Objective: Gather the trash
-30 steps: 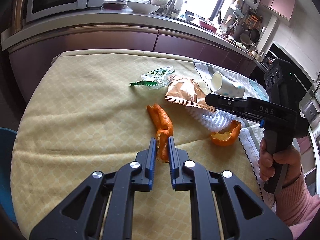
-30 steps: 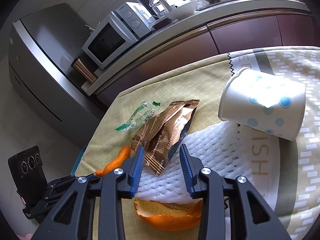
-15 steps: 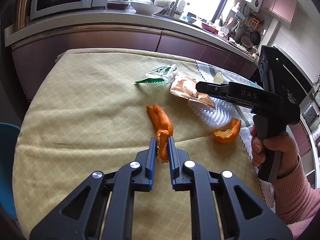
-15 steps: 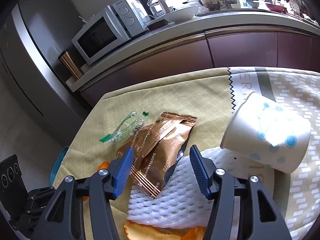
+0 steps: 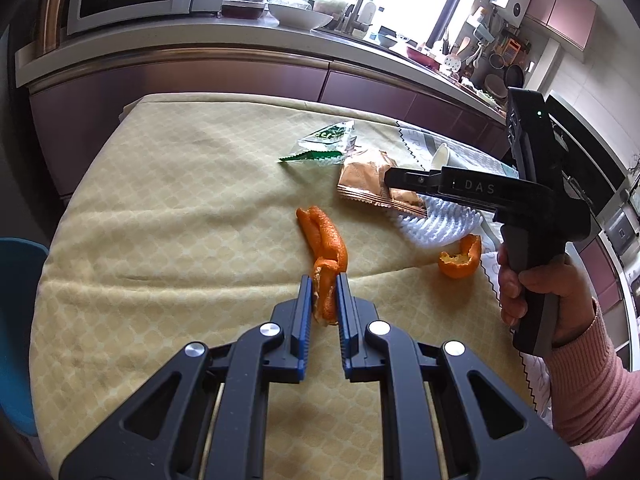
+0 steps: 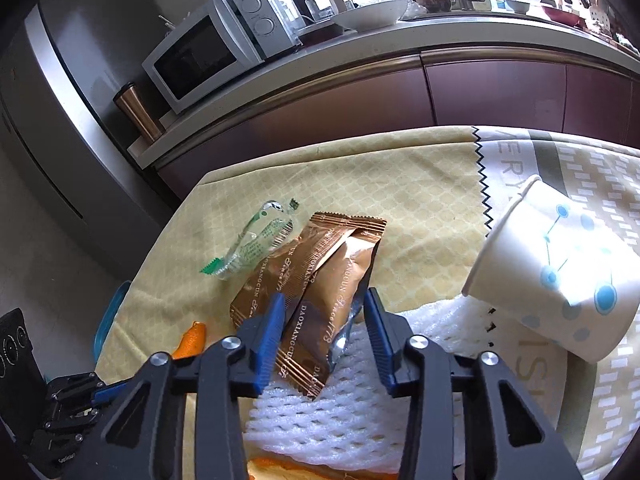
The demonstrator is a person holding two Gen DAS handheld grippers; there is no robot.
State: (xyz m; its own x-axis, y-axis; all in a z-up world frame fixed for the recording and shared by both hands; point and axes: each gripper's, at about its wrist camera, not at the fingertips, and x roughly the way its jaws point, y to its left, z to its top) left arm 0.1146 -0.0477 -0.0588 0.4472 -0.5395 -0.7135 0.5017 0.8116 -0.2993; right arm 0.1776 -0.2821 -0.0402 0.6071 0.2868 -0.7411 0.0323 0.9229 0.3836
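My left gripper [image 5: 323, 285] is shut on the near end of a long orange peel [image 5: 325, 240] that lies on the yellow tablecloth [image 5: 180, 220]. My right gripper [image 6: 324, 300] is open, its jaws on either side of a brown snack wrapper [image 6: 320, 280], just above it. The wrapper [image 5: 372, 180] rests partly on white foam netting [image 6: 352, 408]. A clear green-printed wrapper [image 6: 252, 244] lies to its left. A dotted paper cup [image 6: 560, 280] lies tipped on its side at the right. A second orange peel [image 5: 460, 258] sits by the foam netting [image 5: 436, 224].
A kitchen counter [image 5: 200, 52] with a microwave [image 6: 216, 44], bowls and utensils runs behind the table. A blue chair [image 5: 16, 320] stands at the table's left side. A patterned cloth [image 6: 580, 168] covers the table's right part.
My right gripper has opened wider and moved forward over the brown wrapper. My left gripper has stayed shut on the orange peel.
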